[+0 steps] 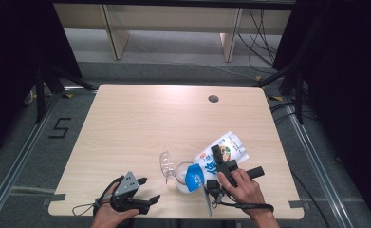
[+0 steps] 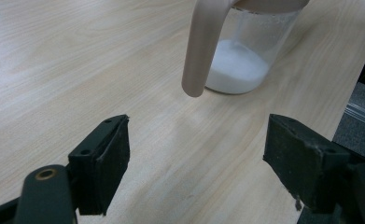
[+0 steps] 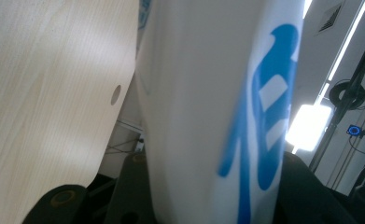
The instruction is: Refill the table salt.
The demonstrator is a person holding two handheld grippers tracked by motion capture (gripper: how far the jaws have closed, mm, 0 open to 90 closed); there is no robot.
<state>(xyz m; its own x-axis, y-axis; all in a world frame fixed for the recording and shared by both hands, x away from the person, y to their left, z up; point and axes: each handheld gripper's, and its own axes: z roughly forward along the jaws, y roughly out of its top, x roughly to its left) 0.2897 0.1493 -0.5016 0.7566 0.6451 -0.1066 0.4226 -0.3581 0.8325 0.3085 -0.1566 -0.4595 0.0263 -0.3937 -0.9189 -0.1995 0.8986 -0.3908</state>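
Observation:
A white bag with blue print [image 1: 228, 146] hangs tilted, blue end down, over a clear jug [image 1: 183, 176] near the table's front edge. My right gripper [image 1: 219, 161] is shut on the bag [image 3: 208, 102], whose white and blue face stands between its jaws at the right gripper [image 3: 208, 191]. The jug [image 2: 241, 65] has a beige handle [image 2: 200, 46] and white powder in its bottom. My left gripper [image 1: 148, 190] rests at the front left, open, jaws pointing toward the jug. Between the spread jaws of the left gripper [image 2: 196, 163] lies bare table.
A clear lid [image 1: 166, 164] lies just left of the jug. The light wooden table [image 1: 140, 123] has a cable hole [image 1: 213, 99] at the back right. Dark floor and stand legs surround the table; its right edge [image 2: 353, 98] runs close to the jug.

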